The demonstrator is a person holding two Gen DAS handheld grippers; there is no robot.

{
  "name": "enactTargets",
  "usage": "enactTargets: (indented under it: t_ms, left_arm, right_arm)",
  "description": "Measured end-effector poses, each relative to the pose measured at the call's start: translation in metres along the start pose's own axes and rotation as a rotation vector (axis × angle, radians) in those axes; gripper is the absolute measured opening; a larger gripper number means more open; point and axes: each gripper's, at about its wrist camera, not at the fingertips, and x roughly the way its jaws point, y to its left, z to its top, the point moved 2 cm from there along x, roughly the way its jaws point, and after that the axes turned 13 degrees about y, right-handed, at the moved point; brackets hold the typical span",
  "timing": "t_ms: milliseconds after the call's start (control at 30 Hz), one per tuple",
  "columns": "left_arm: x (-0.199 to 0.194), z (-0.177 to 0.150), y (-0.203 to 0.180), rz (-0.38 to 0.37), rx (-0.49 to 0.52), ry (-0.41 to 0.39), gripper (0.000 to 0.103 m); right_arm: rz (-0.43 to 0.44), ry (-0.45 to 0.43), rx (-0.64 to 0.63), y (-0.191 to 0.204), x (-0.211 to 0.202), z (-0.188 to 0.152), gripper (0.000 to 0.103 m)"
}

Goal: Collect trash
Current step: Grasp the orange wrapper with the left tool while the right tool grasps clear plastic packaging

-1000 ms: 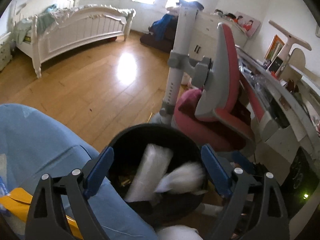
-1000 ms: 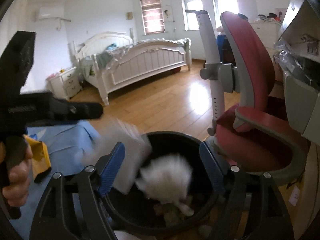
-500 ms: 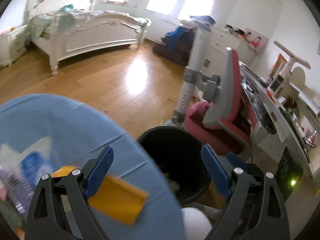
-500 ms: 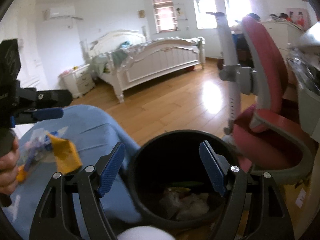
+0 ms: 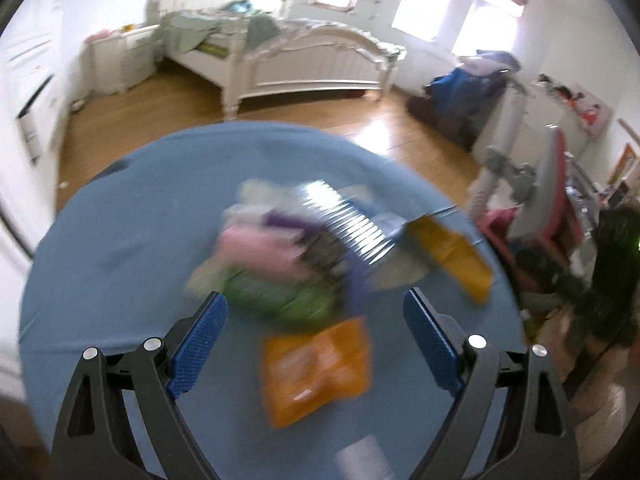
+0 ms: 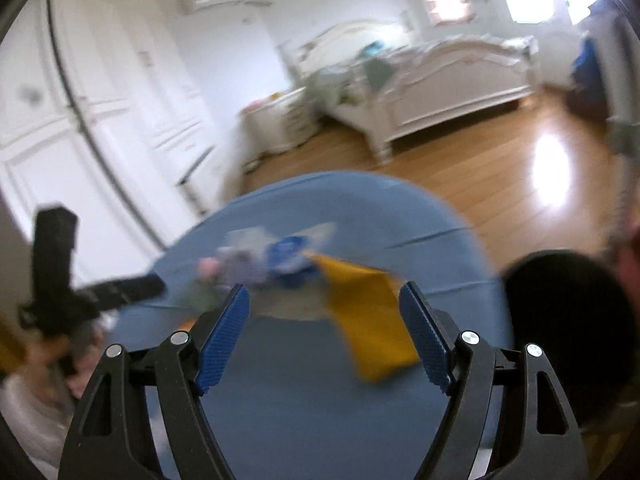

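No text can be read in either view; motion blur smears the wrappers (image 5: 280, 256) on the blue table (image 5: 120, 264); the orange packet (image 5: 316, 368) carries pale patches of print, too blurred to make out; the yellow packet (image 6: 368, 312) shows no lettering; the blue wrapper (image 6: 288, 256) has white marks, unreadable.

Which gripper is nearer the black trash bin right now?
Right. The right gripper hangs open over the blue table with the black bin just beyond its right finger. The left gripper, also open, is over the wrapper pile, farther from the bin.
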Motion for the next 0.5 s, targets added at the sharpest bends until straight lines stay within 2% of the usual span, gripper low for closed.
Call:
enactTargets:
  t_ms: [200, 333, 500]
  left_arm:
    - [0.020, -0.022, 0.010, -0.027, 0.005, 0.078, 0.093]
    - [0.037, -0.028, 0.007, -0.045, 0.029, 0.130, 0.094]
    - [0.038, -0.024, 0.013, -0.083, 0.029, 0.085, 0.093]
  right_arm:
    - [0.033, 0.134, -0.097, 0.051, 0.065, 0.034, 0.077]
    - [0.059, 0.231, -0.063, 0.058, 0.102, 0.047, 0.077]
    - [0.070, 0.287, -0.010, 0.051, 0.123, 0.053, 0.056]
